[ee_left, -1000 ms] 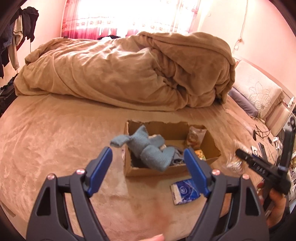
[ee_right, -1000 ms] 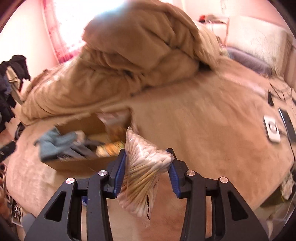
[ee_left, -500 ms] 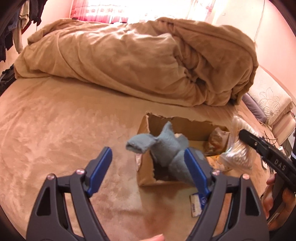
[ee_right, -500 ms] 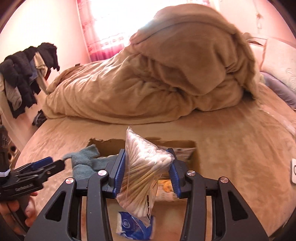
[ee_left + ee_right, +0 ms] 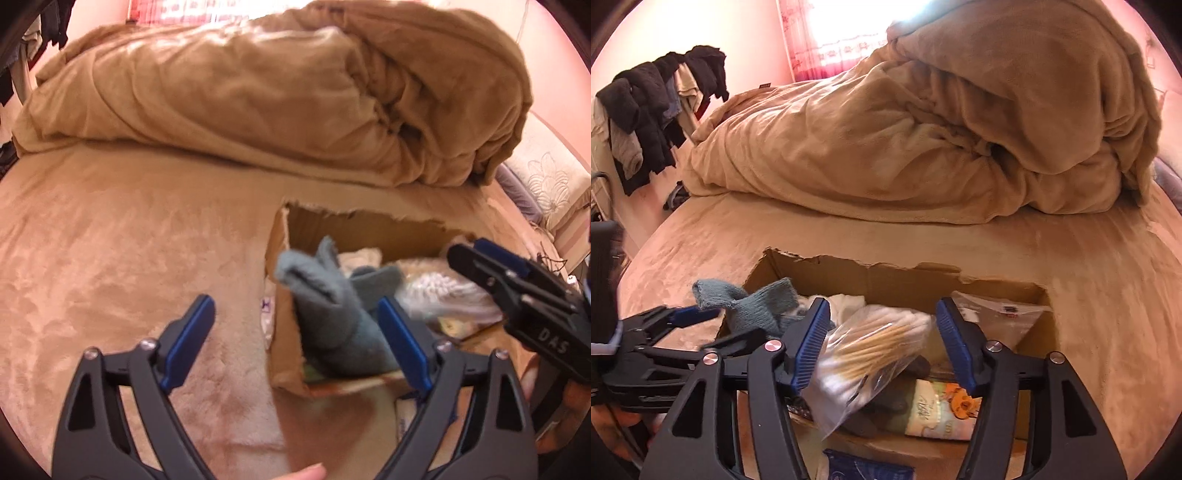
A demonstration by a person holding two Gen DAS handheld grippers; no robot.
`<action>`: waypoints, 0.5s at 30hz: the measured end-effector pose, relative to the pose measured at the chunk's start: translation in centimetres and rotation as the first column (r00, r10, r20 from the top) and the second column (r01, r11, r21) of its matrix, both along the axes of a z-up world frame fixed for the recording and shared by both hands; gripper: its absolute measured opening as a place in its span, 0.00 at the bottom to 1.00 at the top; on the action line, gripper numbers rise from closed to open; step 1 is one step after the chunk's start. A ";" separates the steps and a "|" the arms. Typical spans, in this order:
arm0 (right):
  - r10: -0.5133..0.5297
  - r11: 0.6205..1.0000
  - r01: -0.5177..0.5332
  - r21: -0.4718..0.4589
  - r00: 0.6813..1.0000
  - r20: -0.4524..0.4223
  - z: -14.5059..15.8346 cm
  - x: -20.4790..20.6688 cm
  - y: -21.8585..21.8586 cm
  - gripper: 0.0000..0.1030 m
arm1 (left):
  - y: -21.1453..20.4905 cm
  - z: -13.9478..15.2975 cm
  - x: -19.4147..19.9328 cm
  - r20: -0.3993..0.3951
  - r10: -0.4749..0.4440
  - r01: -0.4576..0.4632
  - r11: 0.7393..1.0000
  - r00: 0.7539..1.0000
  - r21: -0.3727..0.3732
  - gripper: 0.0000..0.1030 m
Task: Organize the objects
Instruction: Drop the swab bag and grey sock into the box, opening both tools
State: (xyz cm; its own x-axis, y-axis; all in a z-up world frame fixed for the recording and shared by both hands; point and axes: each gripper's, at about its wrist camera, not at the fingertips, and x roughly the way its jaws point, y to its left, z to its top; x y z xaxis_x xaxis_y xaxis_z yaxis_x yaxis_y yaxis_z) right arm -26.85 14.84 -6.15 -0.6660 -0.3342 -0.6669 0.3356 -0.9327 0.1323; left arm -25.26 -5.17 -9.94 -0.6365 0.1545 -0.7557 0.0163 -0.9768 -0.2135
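Note:
A torn cardboard box (image 5: 284, 354) (image 5: 886, 278) sits on the tan bed. Blue-grey socks (image 5: 332, 314) (image 5: 757, 306) drape over its left end. My right gripper (image 5: 882, 347) is open over the box. A clear bag of cotton swabs (image 5: 871, 354) lies loose between its jaws, tipped into the box; it also shows in the left wrist view (image 5: 439, 295). My left gripper (image 5: 295, 347) is open and empty at the box's left side, its right finger (image 5: 402, 343) beside the socks. The right gripper (image 5: 517, 291) shows at the box's right end.
A bunched tan duvet (image 5: 277, 96) (image 5: 942, 122) fills the bed behind the box. A blue packet (image 5: 864, 467) lies in front of the box. Snack packets (image 5: 942, 410) sit inside. Dark clothes (image 5: 653, 107) hang at the left. Pillows (image 5: 546, 181) lie at the right.
My right gripper moved over the box and opened, letting go of the swab bag, which tipped down into the box. My left gripper drew closer to the box's left side.

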 end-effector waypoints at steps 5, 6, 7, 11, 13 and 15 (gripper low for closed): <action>-0.014 1.000 0.014 -0.016 0.999 -0.036 1.8 2.0 1.0 0.67 | -0.1 3.2 2.3 -0.048 0.006 -0.006 1.000 0.999 0.000 0.88; -0.014 1.000 0.013 -0.016 0.999 -0.046 2.3 2.7 1.2 0.67 | -0.1 3.8 2.7 -0.057 0.004 -0.004 1.000 0.998 0.000 0.88; -0.014 1.000 0.013 -0.017 0.998 -0.054 2.7 3.2 1.4 0.67 | 0.0 4.7 3.5 -0.072 0.002 -0.002 1.000 0.997 0.000 0.88; -0.017 1.000 0.015 -0.022 0.997 -0.072 4.2 5.4 2.0 0.68 | 0.2 6.9 6.0 -0.110 0.002 -0.002 1.000 0.994 0.002 0.88; -0.017 1.000 0.015 -0.022 0.997 -0.078 4.8 6.5 2.4 0.68 | 0.5 7.7 7.2 -0.121 0.001 -0.001 1.000 0.993 0.003 0.88; -0.012 1.000 0.010 -0.026 0.997 -0.079 5.4 7.8 2.8 0.68 | 0.8 8.5 8.6 -0.138 0.001 -0.001 1.000 0.990 0.002 0.88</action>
State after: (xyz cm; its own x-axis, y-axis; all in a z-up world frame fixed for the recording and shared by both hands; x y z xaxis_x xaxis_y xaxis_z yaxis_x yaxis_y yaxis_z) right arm -19.07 17.60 -0.76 -0.7203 -0.3429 -0.6030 0.3356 -0.9330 0.1298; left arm -16.63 -4.40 -1.40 -0.7347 0.1547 -0.6605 -0.0121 -0.9765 -0.2153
